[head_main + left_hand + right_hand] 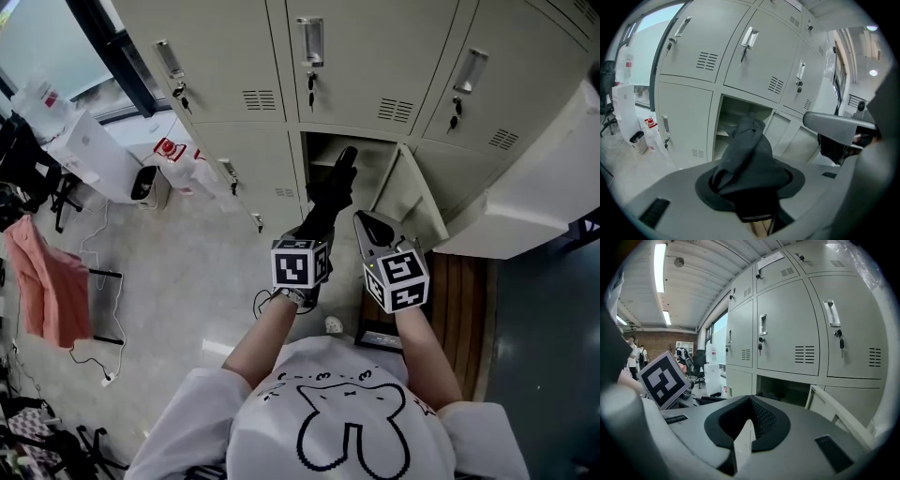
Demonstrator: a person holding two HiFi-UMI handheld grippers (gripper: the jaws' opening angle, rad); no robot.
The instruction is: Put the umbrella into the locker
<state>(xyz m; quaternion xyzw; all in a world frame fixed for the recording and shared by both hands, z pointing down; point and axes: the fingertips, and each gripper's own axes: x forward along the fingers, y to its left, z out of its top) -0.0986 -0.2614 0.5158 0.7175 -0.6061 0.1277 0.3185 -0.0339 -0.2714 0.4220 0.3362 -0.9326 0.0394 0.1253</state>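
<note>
1. The left gripper (751,185) is clenching the folded black umbrella (330,192) near its lower end. The umbrella is pointing up the middle of the head view, with its tip lying over the mouth of the open locker compartment (375,161) at upper centre. Whether the tip is already inside is not showing.
2. The right gripper (749,418) is carrying nothing, its jaws resting together. It is hanging just right of the left gripper, below the open locker door (414,195).
3. The pads are pressing on soft fabric at one end of a long thing, so the umbrella is probably at risk of drooping, twisting or sliding out onto the floor.
4. The compartment is looking low and shallow. A badly angled push is likely to jam the tip against the upper edge or the back wall.
5. The door is standing ajar at the opening's right side. A knock from the right gripper could swing it onto the umbrella.
6. Keys (311,94) are dangling from the closed lockers along the top.
7. White bags (94,155) are sitting at upper left, a salmon cloth (47,281) is hanging at the left edge, and cables (94,356) are trailing at lower left. Nothing is blocking the opening.
</note>
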